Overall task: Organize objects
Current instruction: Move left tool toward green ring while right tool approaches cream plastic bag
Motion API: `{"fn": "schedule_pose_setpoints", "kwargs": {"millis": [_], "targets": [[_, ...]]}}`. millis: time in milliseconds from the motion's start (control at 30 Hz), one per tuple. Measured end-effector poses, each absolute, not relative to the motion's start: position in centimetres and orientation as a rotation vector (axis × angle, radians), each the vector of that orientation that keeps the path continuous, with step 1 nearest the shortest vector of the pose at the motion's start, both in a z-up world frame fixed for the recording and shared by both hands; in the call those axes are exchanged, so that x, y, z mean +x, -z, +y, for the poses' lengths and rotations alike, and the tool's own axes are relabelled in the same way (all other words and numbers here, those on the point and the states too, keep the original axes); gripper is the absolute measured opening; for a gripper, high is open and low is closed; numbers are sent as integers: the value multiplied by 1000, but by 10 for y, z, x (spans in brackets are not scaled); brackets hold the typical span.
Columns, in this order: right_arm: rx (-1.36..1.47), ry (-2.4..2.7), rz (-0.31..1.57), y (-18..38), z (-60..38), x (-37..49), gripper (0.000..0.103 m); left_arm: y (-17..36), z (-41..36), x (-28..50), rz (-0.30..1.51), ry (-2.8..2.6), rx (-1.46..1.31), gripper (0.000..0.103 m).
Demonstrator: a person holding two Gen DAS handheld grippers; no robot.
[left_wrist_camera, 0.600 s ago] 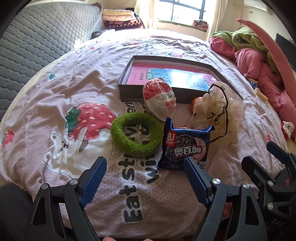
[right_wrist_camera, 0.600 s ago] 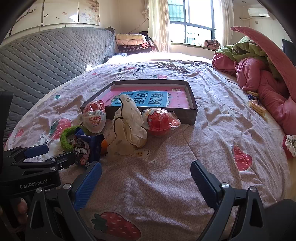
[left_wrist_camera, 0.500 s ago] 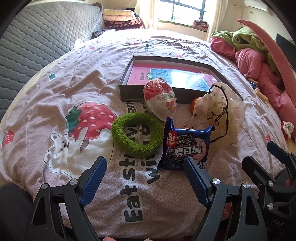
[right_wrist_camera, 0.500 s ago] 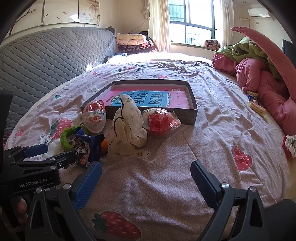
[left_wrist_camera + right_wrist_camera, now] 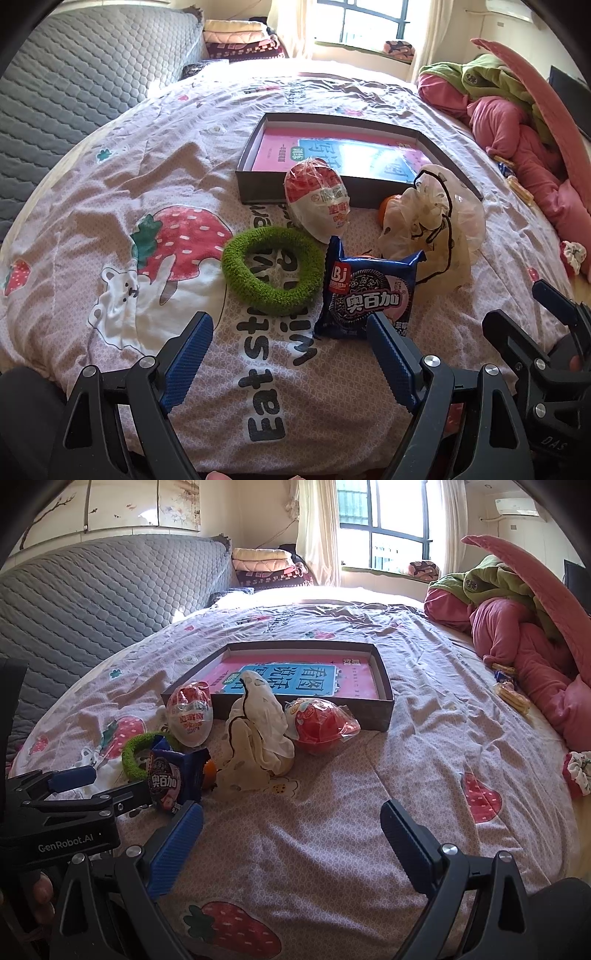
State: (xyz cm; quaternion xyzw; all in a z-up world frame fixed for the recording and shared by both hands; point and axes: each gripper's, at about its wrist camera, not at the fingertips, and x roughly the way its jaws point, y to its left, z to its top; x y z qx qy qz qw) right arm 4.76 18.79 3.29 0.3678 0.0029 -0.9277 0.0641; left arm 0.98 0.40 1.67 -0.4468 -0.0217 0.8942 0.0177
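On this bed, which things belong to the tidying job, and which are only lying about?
For the job:
box
green ring
biscuit pack
white egg
red egg
cloth bag
orange

Lying about:
pink bedding
folded blankets
snack packets
scrunchie

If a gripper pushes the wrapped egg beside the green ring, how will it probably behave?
The wrapped egg is rounded, so it would likely roll or wobble away. Its shiny crinkled wrapper probably makes it slippery between pads. It leans near the box, which may stop it.
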Motion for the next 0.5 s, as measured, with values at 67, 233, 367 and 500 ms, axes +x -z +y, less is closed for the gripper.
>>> {"fn": "schedule_pose_setpoints", "kwargs": {"millis": [67,233,367,500], "targets": [[1110,2802,9,-33,188,48,97,-17,4,10,-68,-2778,-1389,86],[1107,2802,7,-34,189,49,97,-17,4,10,-71,-2780,-1388,86],[1106,2802,6,-34,189,49,97,-17,3,9,-73,-2779,-1393,86],[1103,2805,7,-35,189,49,97,-16,2,8,-79,-2777,-1397,86]]}}
